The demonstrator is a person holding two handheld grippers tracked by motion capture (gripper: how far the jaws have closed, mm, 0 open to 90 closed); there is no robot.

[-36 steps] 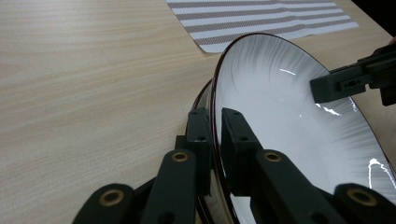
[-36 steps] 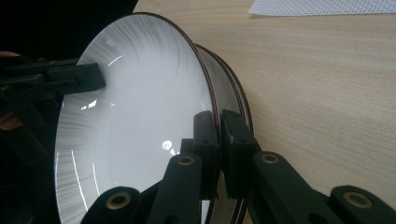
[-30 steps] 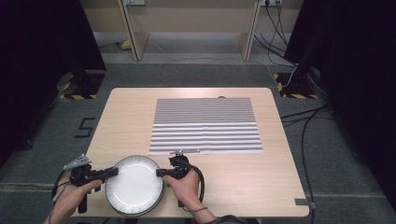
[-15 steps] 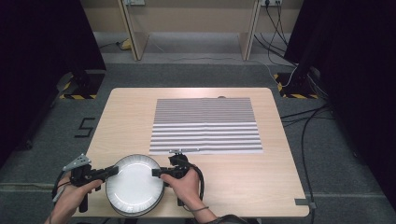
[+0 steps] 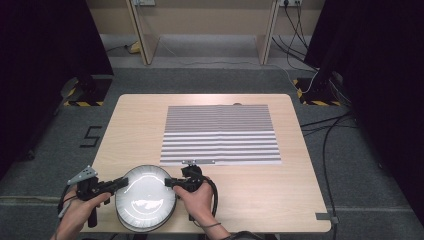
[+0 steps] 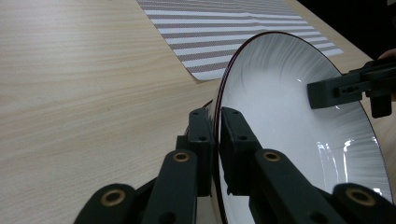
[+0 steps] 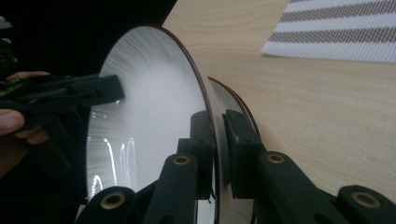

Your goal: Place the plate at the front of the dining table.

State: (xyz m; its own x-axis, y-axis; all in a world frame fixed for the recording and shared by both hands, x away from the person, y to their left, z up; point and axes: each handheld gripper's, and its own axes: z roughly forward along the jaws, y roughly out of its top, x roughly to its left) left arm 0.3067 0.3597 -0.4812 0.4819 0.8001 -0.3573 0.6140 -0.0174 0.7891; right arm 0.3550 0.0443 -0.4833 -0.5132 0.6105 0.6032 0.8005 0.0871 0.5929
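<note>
Both pairs of jaws are clamped on the white plate (image 5: 145, 197): left gripper (image 6: 214, 140) pinching its left rim, right gripper (image 7: 215, 140) having just closed onto the right rim. A second plate lies beneath, at the table's (image 5: 260, 200) near edge. Lift seems next: rise evenly, keeping the glossy, dark-rimmed plate level, toward the striped placemat (image 5: 220, 135).

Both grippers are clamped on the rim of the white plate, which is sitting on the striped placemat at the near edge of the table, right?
Not quite. The plate sits on bare table, in front of the striped placemat, as the high view shows. Both the left gripper and right gripper do clamp its rim.
</note>
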